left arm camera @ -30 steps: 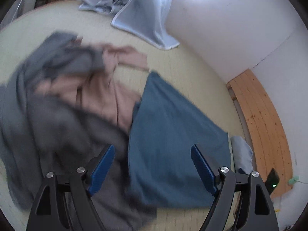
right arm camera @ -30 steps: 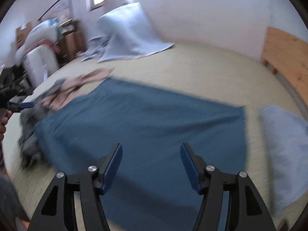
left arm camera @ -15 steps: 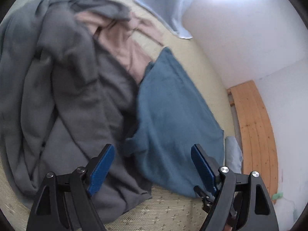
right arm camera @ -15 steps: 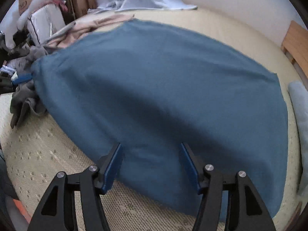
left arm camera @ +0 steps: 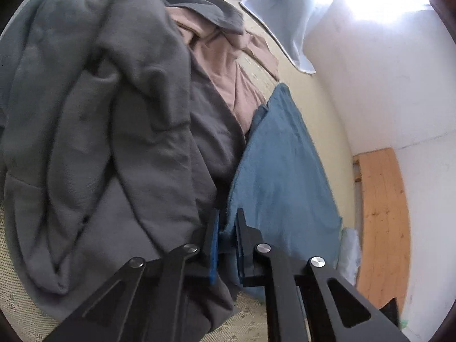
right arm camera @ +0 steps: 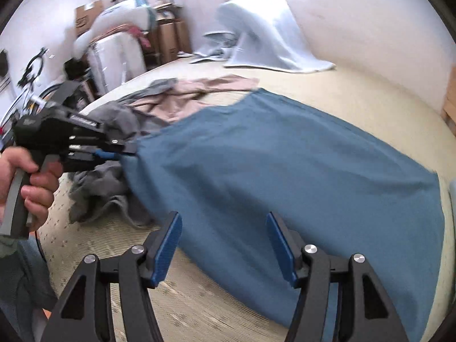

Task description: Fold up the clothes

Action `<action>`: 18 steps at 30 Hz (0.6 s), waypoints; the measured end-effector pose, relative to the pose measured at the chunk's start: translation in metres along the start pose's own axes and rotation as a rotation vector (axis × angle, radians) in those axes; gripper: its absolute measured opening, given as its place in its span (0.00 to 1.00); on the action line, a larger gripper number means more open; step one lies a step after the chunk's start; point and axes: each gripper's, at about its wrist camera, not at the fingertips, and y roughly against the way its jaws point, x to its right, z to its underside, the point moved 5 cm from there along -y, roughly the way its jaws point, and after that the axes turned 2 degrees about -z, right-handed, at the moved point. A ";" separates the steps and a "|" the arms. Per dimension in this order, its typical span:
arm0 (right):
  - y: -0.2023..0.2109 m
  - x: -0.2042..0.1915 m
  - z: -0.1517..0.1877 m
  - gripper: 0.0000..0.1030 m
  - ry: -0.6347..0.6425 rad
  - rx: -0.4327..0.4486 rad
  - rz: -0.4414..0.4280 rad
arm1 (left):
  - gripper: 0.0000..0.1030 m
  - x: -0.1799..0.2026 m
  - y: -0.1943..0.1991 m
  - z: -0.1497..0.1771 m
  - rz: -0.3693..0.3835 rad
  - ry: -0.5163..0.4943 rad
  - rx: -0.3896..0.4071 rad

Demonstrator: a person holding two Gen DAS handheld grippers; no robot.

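Note:
A blue cloth lies spread over the beige mattress. My left gripper is shut on the blue cloth's near corner, next to a heap of grey garments. In the right wrist view the same left gripper pinches that corner at the cloth's left end, a hand around its handle. My right gripper stands open above the cloth's front edge, with nothing between its fingers.
A pink garment lies tangled with the grey garments. A pale blue sheet hangs at the far side. A wooden board runs by the wall. Boxes and wrapped furniture stand at the back left.
My left gripper has closed on the blue cloth's corner; it was open before. The right gripper has drawn back and risen from the cloth, still open.

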 end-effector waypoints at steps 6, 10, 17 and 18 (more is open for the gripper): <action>-0.025 -0.050 -0.012 0.63 0.133 -0.001 -0.008 | 0.04 -0.006 0.013 -0.008 0.081 0.040 -0.004; -0.042 -0.088 -0.027 0.63 0.228 0.034 0.010 | 0.04 -0.005 0.013 -0.011 0.110 0.050 -0.027; -0.089 -0.138 -0.049 0.62 0.365 0.067 0.053 | 0.04 0.002 0.016 -0.014 0.156 0.061 -0.045; -0.094 -0.141 -0.050 0.62 0.378 0.064 0.060 | 0.04 0.003 0.016 -0.014 0.163 0.063 -0.049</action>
